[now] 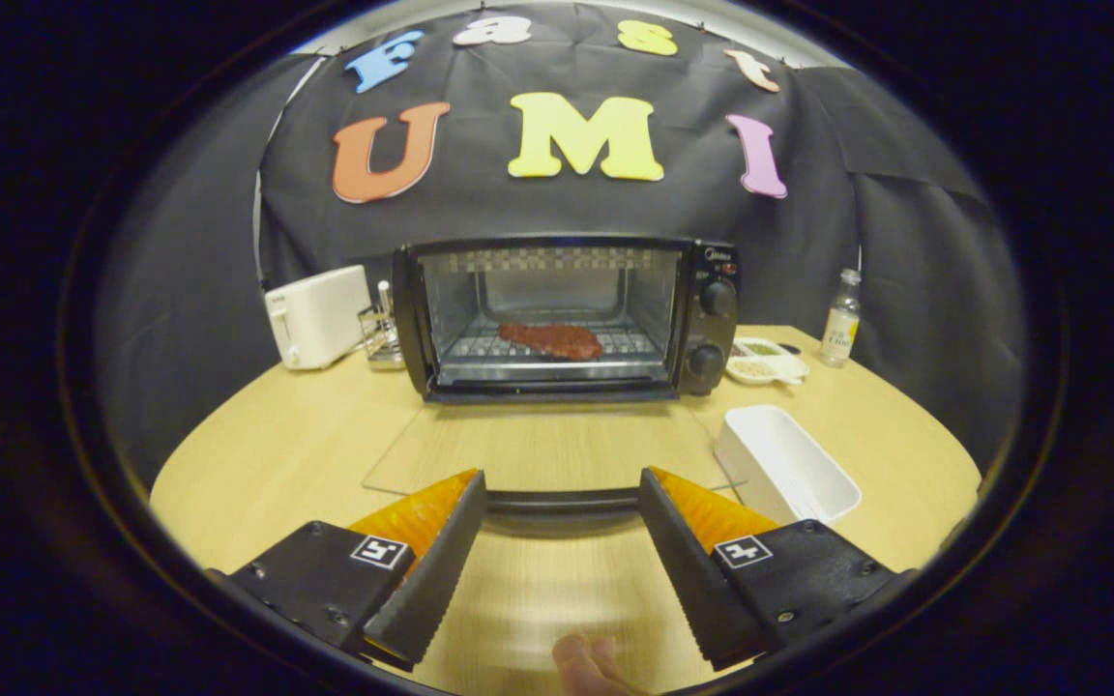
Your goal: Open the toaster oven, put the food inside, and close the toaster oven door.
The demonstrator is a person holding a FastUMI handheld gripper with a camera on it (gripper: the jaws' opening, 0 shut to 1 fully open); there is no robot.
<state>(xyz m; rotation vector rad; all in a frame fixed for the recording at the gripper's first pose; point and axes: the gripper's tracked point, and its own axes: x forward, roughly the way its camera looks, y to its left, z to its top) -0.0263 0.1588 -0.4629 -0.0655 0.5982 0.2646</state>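
The gripper [562, 503] holds its fingers wide apart, clamped on nothing, with the dark handle [562, 501] of the lowered glass door [538, 447] lying crosswise between the fingertips, just at their level. A fingertip of the person's hand [584, 665] shows below, between the finger bases.

The door lies flat on the wooden table [277, 445], hinged at the mouth of the toaster oven [567, 317], its handle edge toward the gripper. Inside, the food, a reddish slab of meat [550, 339], rests on the wire rack [615, 341] with its long axis running side to side, parallel to the oven's front.

Closing is what remains, by my reading. The risk is in the lift: the handle is a thin bar close to the tabletop, so the fingers may slip off it or scrape the wood. The empty white tray [784, 462] sits just beside the door's right corner and could be knocked. A white toaster [317, 315], a condiment dish [766, 361] and a small bottle [841, 319] flank the oven, well clear.
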